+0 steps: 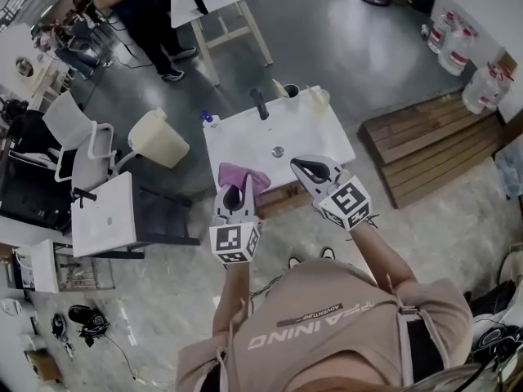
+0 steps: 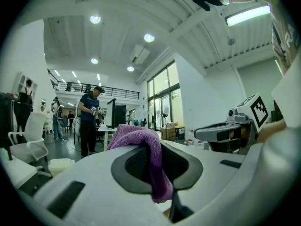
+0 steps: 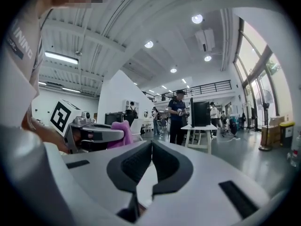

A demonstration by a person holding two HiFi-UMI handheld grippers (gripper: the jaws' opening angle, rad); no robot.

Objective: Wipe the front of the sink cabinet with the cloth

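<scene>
- Purple cloth pinched tight in left gripper, middle of the frame, at the near edge of the sink cabinet.
- Right gripper squeezed closed on nothing, just right of it.
- Likely no wiping yet; whole front left to do.

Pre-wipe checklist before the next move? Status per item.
1. Cloth secured in the left gripper: ok, jaws shut on it.
2. Right gripper free: ok, jaws together, nothing between them.
3. Cloth against the front of the sink cabinet: not ok, it is held up near the top's near edge.
4. Cabinet front unobstructed: cannot tell, mostly hidden below the grippers.
5. Faucet out of the way: ok, at the far edge.
</scene>
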